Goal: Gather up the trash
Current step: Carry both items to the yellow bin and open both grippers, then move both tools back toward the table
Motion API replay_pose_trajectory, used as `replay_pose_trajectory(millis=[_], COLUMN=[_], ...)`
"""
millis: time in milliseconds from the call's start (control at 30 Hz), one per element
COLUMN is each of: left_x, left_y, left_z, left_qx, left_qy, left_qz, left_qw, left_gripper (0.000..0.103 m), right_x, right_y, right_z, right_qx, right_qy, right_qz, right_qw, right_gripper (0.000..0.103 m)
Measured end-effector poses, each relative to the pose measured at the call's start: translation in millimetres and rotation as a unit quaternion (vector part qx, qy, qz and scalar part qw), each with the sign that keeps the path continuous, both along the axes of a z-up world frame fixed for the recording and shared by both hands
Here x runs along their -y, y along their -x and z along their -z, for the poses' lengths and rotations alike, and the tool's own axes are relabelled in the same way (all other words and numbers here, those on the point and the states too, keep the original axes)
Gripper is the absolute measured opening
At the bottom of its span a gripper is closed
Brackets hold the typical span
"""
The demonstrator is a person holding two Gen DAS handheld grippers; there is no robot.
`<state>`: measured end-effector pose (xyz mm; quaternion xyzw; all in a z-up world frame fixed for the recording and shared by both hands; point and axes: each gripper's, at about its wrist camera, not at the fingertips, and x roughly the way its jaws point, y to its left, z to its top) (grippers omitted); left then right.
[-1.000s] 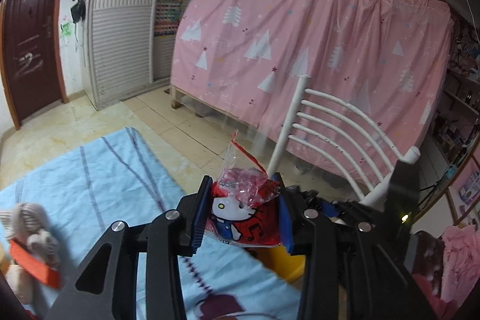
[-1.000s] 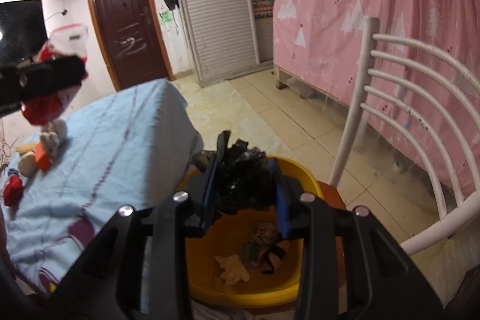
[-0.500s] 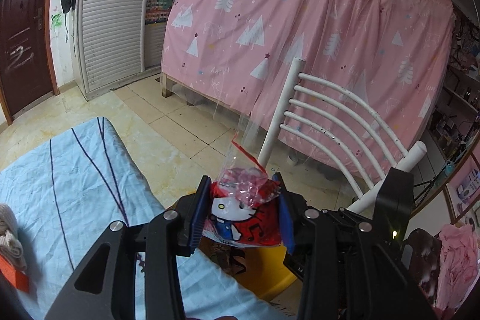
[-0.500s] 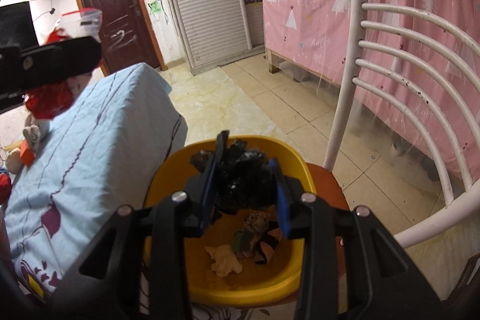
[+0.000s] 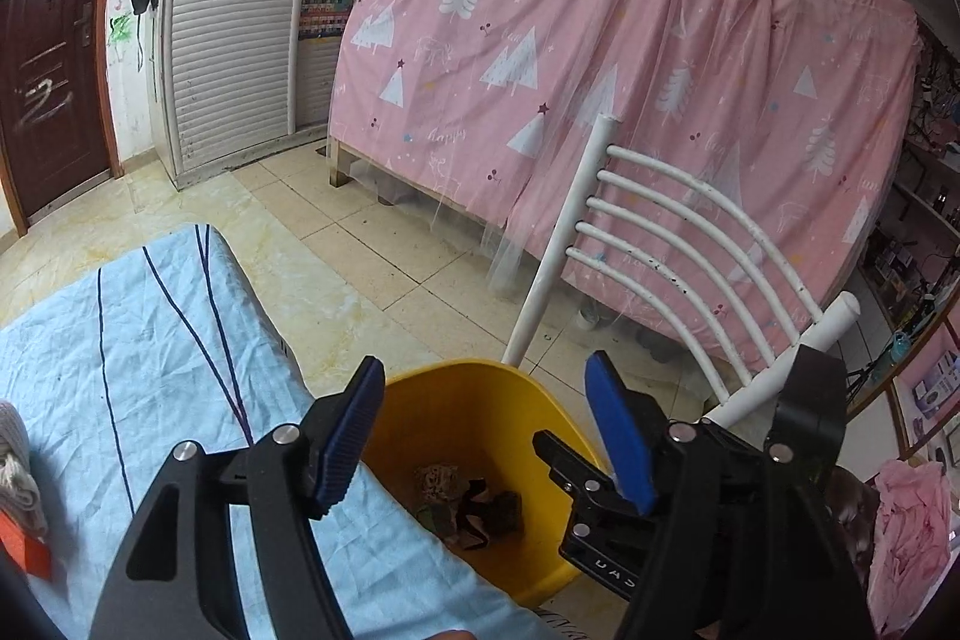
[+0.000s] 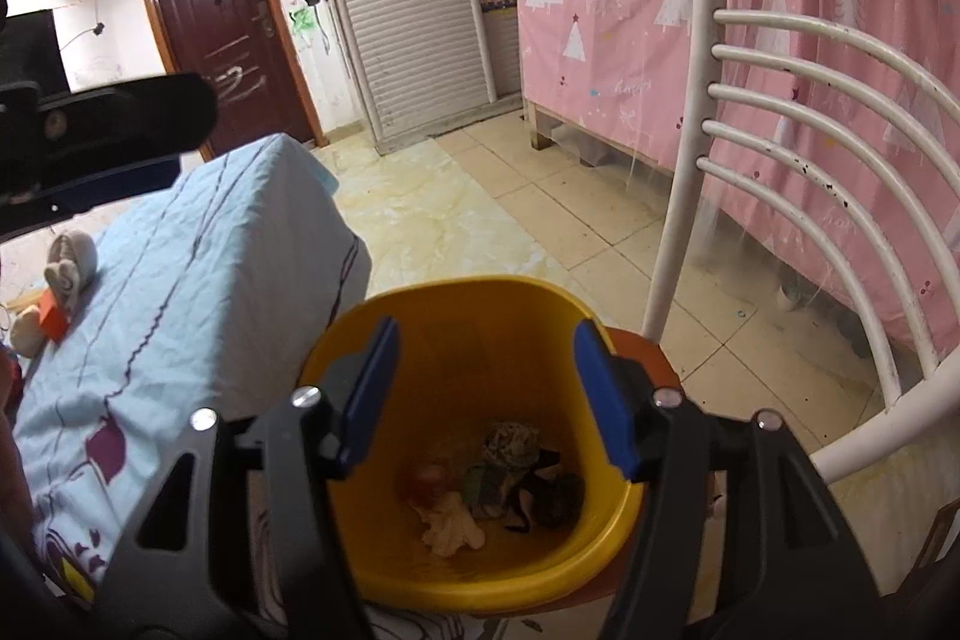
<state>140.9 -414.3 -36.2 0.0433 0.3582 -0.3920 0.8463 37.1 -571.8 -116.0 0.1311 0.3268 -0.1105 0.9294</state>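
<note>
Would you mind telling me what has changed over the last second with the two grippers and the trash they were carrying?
Both let go: the left gripper released its red cartoon bag, the right gripper its black wad, and both are now open and empty above the yellow bin, where the trash now lies. The bin, white chair and blue sheet stayed put.

Table (image 5: 150, 340) cut off at left edge; bin (image 5: 540, 574) base hidden behind right gripper (image 5: 600, 526).

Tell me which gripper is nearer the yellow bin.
Right. The right gripper hangs open directly over the bin; the left gripper is open too, over its near rim by the bed.
</note>
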Motion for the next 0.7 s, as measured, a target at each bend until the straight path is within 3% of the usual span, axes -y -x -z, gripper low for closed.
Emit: replay_pose_trajectory(millis=[400,700], left_x=[-40,-104], left_y=[13,20], left_z=[-31,-61], left_qx=[0.018,0.043], left_qy=[0.006,0.006], left_qz=[-0.016,-0.066], left_qw=[0.9997,0.9969], left_gripper=[0.062,0.064], right_x=[-28,-69], right_y=[4,-3], right_z=[-38,-58], right_qx=[0.035,0.050], right_qy=[0.012,0.021], right_qz=[-0.026,-0.065], right_qw=[0.999,0.996], right_gripper=[0.062,0.064])
